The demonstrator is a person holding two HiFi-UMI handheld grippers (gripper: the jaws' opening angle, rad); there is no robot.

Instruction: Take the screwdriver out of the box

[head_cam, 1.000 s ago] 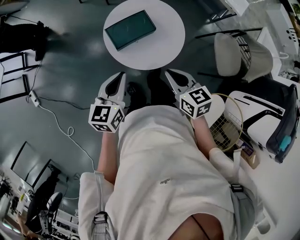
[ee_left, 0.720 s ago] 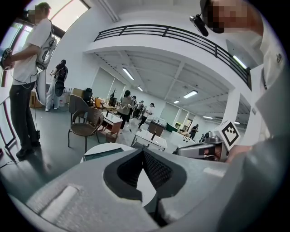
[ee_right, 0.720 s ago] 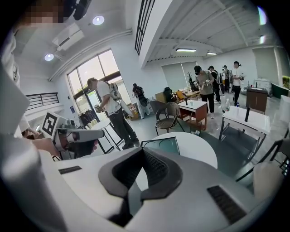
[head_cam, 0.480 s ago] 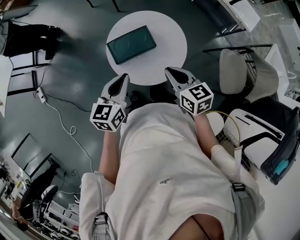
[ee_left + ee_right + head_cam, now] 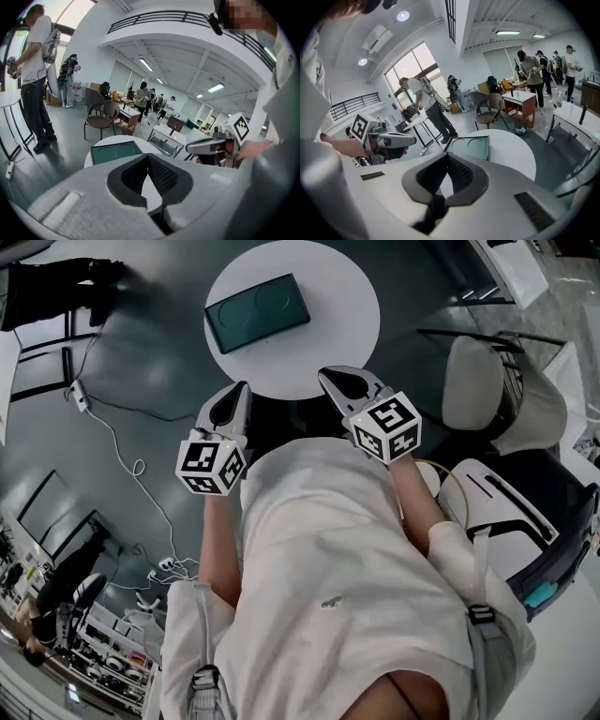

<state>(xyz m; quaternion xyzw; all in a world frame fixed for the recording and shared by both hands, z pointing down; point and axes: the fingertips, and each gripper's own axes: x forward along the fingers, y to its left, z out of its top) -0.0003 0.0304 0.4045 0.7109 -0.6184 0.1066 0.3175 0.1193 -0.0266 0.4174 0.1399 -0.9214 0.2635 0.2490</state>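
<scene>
Jaws of the left gripper (image 5: 149, 157) pressed together at the tips, nothing between the pads. Same on the right gripper (image 5: 448, 155): closed and empty. Both held in the air side by side, well apart, pointing at a round white table (image 5: 328, 334). Left tip just short of the table's near edge, right tip just over it.

On the table only a flat teal box (image 5: 258, 313), lid down, two ring outlines on top. Set toward the far left edge, one long side angled to the near edge, well clear of both grippers. Screwdriver itself not in sight.

Bare white top along the near edge and the whole right half. Dark grey floor all round, with a white cable (image 5: 122, 456) trailing at the left and a pale chair (image 5: 487, 381) off the table's right edge. Farther out, a big hall with desks, chairs and standing people.
</scene>
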